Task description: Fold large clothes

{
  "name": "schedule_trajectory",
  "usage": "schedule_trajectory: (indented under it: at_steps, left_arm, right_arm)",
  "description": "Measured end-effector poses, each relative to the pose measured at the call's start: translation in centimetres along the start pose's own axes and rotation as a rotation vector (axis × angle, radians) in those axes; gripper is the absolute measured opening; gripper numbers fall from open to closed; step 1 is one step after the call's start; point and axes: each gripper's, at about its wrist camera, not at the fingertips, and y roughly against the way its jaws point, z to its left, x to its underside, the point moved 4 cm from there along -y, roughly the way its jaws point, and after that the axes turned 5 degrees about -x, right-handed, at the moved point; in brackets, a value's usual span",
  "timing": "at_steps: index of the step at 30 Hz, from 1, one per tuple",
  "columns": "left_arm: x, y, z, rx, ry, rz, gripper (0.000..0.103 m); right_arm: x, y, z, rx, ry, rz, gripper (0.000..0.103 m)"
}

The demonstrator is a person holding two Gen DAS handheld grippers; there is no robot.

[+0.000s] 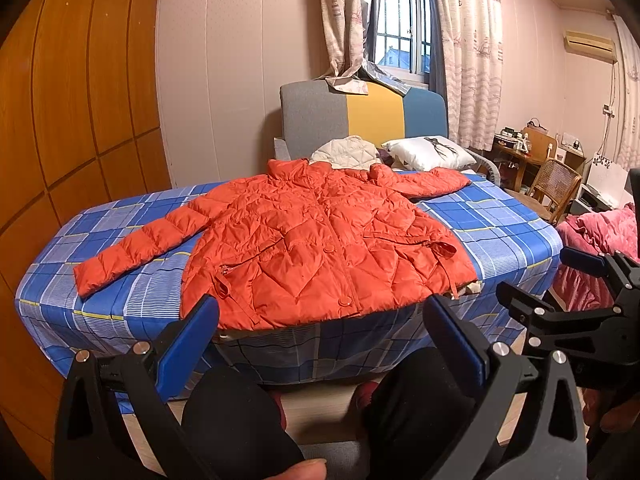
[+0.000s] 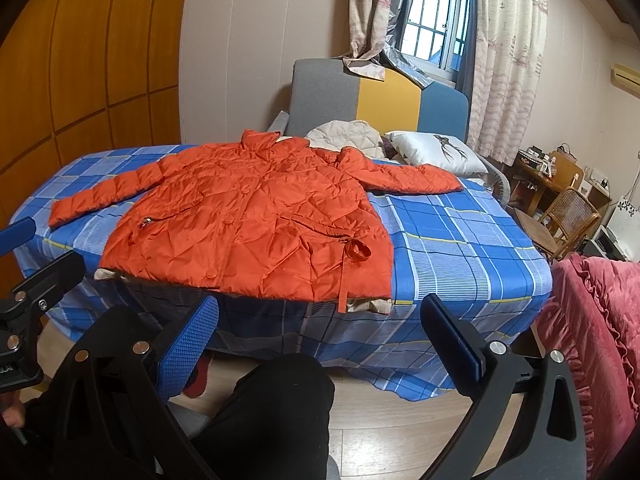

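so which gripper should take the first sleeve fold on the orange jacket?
Probably left. The left gripper faces the orange quilted jacket head-on, with the long near sleeve on its side. From the right gripper the jacket sits off to the left. Both grippers are open and short of the bed.

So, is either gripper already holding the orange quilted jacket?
No, the orange quilted jacket lies flat on the bed, both grippers open and short of it.

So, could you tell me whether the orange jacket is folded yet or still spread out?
Spread out. The orange jacket lies flat on the bed, front buttoned, both sleeves extended sideways.
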Motion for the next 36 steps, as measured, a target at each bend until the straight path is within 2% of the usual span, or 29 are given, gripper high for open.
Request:
schedule_trajectory:
  at_steps: [30, 36]
  left_arm:
    - [-0.1, 0.0, -0.1, -0.006, 0.003, 0.001, 0.101]
    - [0.5, -1.9, 0.3, 0.015, -0.002, 0.045, 0.101]
  right_arm:
    - [0.1, -0.3, 0.3, -0.003, -0.002, 0.007, 0.1]
    - [0.9, -1.7, 0.3, -0.025, -0.02, 0.034, 0.1]
